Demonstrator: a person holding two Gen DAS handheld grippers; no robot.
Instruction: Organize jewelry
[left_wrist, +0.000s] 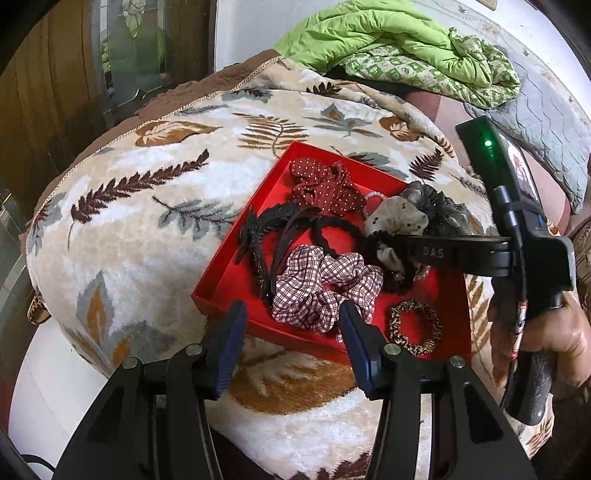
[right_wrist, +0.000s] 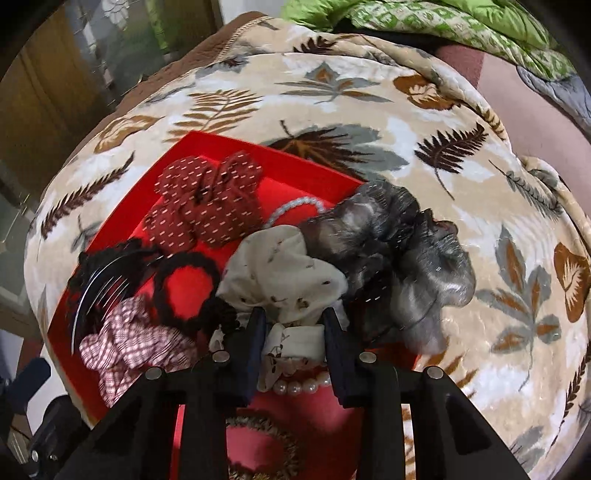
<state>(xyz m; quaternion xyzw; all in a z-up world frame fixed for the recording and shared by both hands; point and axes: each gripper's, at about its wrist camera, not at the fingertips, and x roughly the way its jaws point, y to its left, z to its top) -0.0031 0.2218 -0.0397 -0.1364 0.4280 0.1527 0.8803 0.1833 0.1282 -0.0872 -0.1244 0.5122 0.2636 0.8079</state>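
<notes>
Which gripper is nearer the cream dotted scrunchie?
Right. The right gripper has the cream dotted scrunchie between its fingers. The left gripper hangs open at the red tray's near edge, apart from it.

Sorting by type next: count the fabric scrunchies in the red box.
5: red dotted scrunchie far corner, checked scrunchie front, cream scrunchie at the right claw, grey scrunchie far right, leopard scrunchie nearest corner. Others may hide underneath.

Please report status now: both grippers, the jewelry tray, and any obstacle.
Left gripper open, hovering at red tray edge. Right gripper closing around cream scrunchie; grip unconfirmed. Grey scrunchie and pearl bracelet crowd it.
</notes>
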